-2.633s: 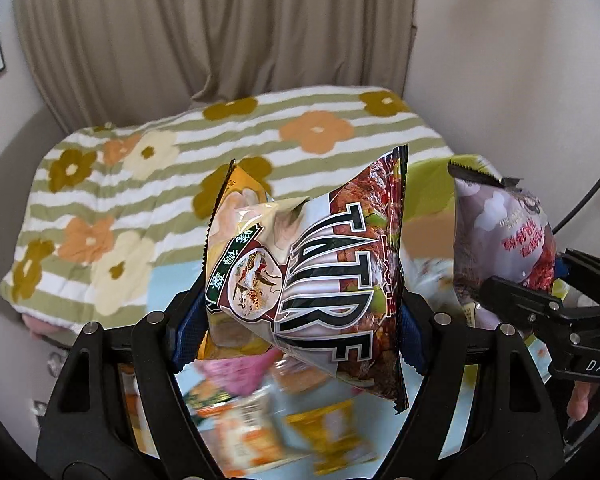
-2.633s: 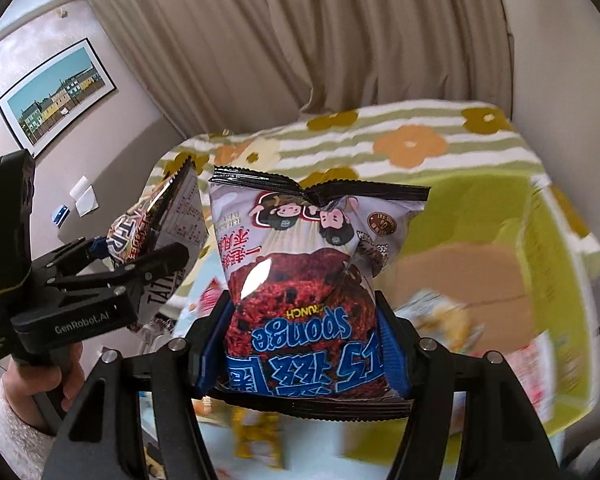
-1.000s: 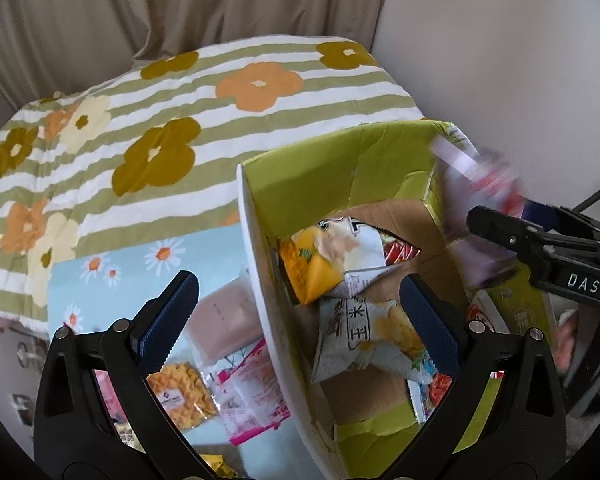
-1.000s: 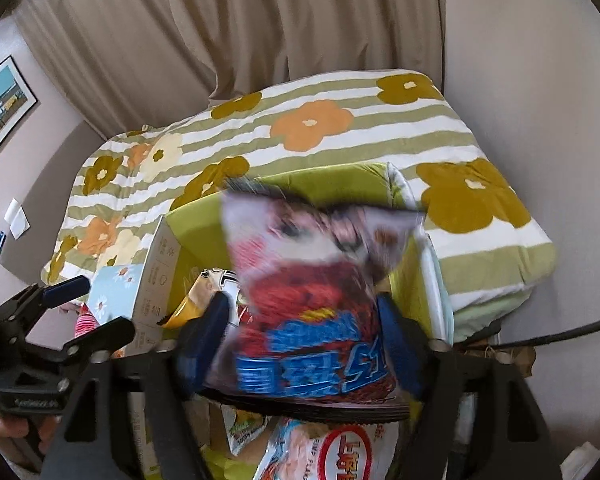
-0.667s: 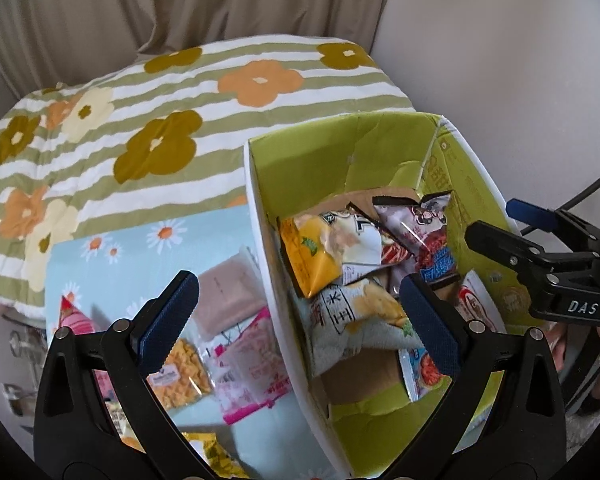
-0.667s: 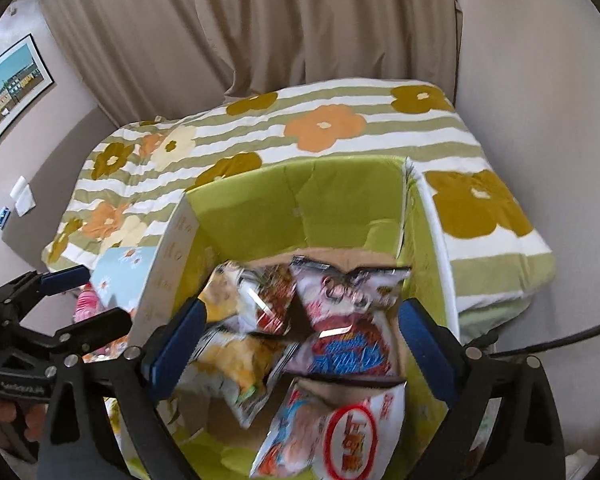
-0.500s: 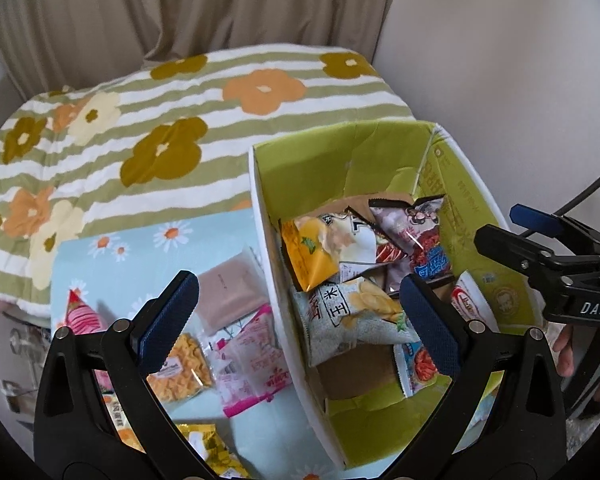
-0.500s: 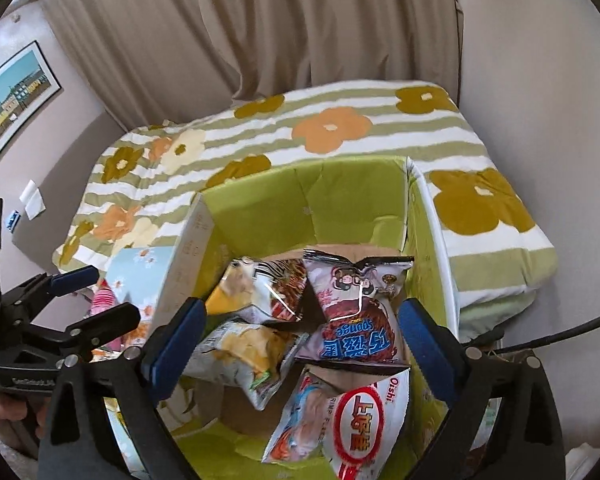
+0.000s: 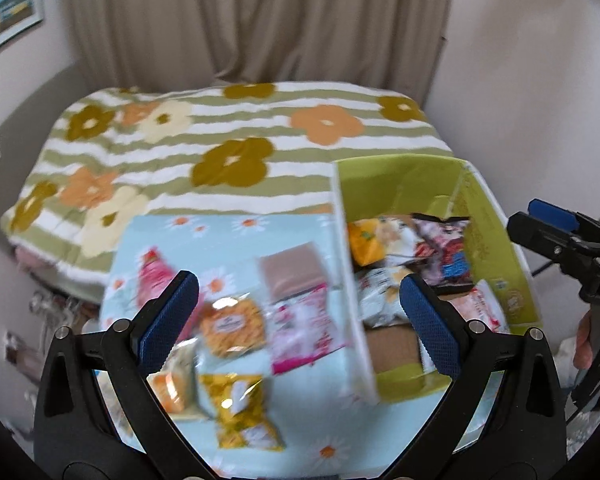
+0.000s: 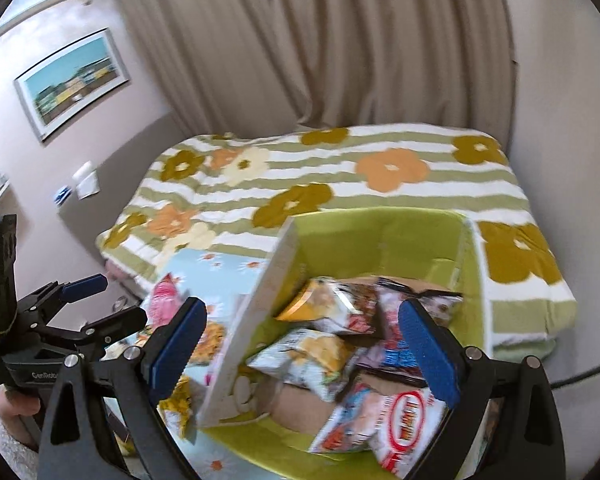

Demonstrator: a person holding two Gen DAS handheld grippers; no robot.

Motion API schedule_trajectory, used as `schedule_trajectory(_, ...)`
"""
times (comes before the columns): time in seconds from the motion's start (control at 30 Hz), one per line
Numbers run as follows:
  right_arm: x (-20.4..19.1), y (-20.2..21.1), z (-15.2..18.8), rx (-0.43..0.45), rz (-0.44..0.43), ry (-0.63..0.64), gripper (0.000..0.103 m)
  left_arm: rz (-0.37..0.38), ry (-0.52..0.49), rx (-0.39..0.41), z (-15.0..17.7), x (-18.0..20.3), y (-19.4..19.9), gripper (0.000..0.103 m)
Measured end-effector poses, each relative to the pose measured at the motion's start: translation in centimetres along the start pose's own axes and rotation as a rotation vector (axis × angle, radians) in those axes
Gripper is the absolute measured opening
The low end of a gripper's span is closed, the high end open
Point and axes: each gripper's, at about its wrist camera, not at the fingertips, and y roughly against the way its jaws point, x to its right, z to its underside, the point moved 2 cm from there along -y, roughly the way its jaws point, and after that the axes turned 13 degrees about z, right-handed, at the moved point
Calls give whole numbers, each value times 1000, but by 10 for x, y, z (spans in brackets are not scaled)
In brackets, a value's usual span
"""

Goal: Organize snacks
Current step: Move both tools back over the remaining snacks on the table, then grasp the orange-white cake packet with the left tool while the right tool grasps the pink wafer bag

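Both claws (image 9: 296, 312) (image 10: 300, 344) wide, empty — snacks (image 10: 320, 356) in green box (image 10: 380, 236)

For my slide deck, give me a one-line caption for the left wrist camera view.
Open left gripper hovers over loose snack packets on the daisy cloth, beside the green box.

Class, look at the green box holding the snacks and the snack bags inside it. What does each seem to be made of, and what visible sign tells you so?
The green box looks like cardboard with a matte printed finish: its bare floor shows plain brown board and its walls are thin, flat panels. The snack bags look like glossy plastic or foil film, judging by their crinkles, shiny highlights and crimped ends; which of the two, the look leaves open.
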Motion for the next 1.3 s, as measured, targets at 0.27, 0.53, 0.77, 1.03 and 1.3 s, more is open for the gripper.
schedule_trajectory(0.27, -57, 2, 1, 24, -86, 135, 96, -104, 124, -6, 43, -56, 36, 100)
schedule_trajectory(0.53, -106, -16, -4, 9, -115, 238, 96, -113, 208, -61, 79, -104, 40, 100)
schedule_trajectory(0.77, -151, -52, -8, -49, -121, 275, 96, -74, 244, -163, 105, -144, 11, 100)
schedule_trajectory(1.03, -195, -104, -5, -160, -138, 308, 96, -42, 240, -286, 118, -176, -35, 99)
schedule_trajectory(1.3, -229, -159, 5, -257, -140, 396, 96, -6, 255, -381, 130, -197, -76, 94)
